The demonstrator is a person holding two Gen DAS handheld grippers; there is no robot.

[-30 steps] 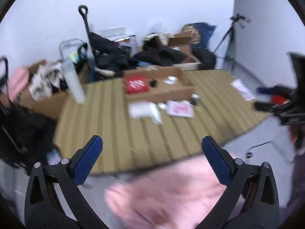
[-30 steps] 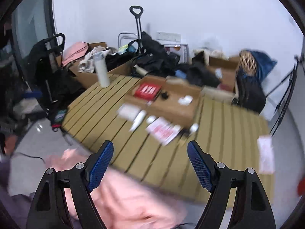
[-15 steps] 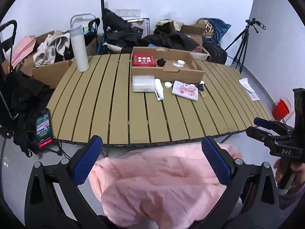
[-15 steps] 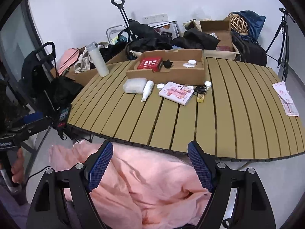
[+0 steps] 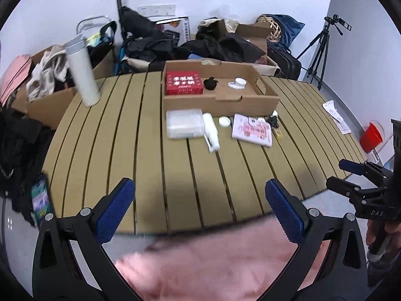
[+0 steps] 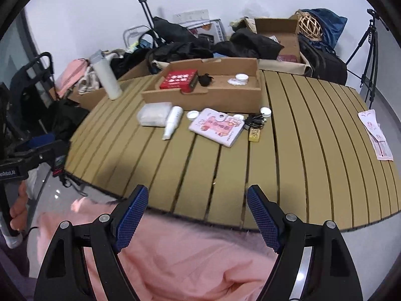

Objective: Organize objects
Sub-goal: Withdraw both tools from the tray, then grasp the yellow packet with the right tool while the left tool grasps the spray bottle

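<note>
Hovering over the near edge of the slatted table (image 5: 150,150), the left gripper (image 5: 198,200) and right gripper (image 6: 196,212) both stand spread wide, holding nothing. Farther out lie a clear pouch (image 5: 185,123), white tube (image 5: 211,133), pink booklet (image 6: 216,126) and a cardboard box (image 5: 220,100) containing a red packet (image 5: 183,85)

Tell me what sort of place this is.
Probably a makeshift recording room or storeroom rather than a lived-in home. A slatted tan folding table stands before a bare white wall, a black camera tripod stands in the corner, and brown cardboard boxes and black bags are piled behind the table.
</note>
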